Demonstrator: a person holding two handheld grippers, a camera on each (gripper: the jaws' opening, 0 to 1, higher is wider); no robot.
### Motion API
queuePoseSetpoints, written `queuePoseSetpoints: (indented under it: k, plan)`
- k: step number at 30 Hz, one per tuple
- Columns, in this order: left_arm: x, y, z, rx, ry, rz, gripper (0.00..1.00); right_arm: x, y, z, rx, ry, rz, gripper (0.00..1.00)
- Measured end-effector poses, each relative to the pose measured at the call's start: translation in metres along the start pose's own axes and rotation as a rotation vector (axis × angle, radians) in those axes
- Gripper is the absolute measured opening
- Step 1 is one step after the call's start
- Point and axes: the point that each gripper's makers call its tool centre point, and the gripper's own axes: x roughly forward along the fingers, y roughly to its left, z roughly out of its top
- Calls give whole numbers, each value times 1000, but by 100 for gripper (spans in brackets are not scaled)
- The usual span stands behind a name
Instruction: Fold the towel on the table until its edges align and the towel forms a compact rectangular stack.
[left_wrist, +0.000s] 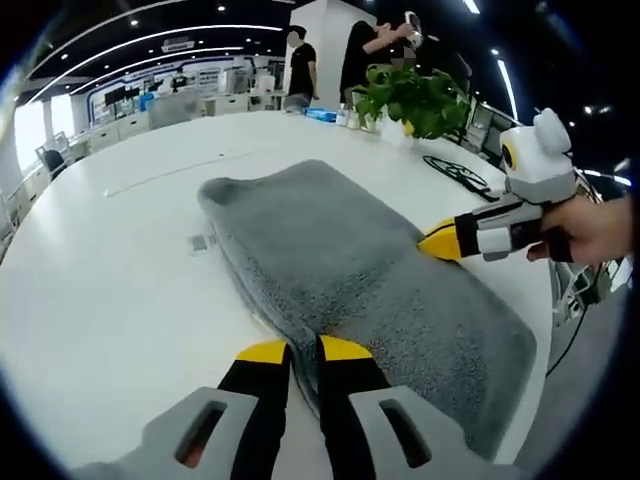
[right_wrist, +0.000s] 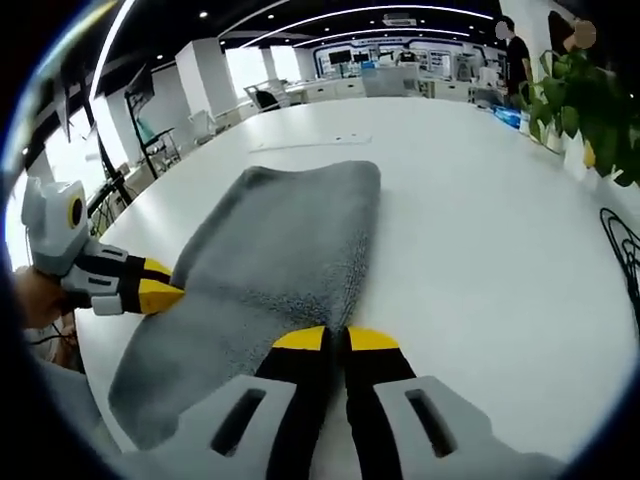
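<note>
A grey towel lies folded in a long thick strip on the white table. My left gripper is at the strip's near long edge, its yellow-tipped jaws shut on the towel's rim. From the right, the right gripper reaches the opposite long edge in a person's hand. In the right gripper view the towel stretches away from my right gripper, whose jaws are closed together on the towel's edge. The left gripper touches the far edge at the left.
A potted green plant and a black cable sit near the table's far right side. A small printed label lies beside the towel. People stand behind the table. Broad bare tabletop spreads beyond the towel.
</note>
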Motion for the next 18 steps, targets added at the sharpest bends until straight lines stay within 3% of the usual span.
queuePoseSetpoints:
  k: [13,15,16,18]
  plan:
    - [-13,9,10,39,-37,9,18,-6,3,0,32,9,18,5]
    - [-18,9,20,52,-55,13,20,-9,7,0,9,15,17,6]
    - [-21,8,26,72,-67,15,22,-12,8,-1,-59,33,17,7]
    - [-25,9,31,110,-68,18,26,-13,5,1,-94,35,8,8]
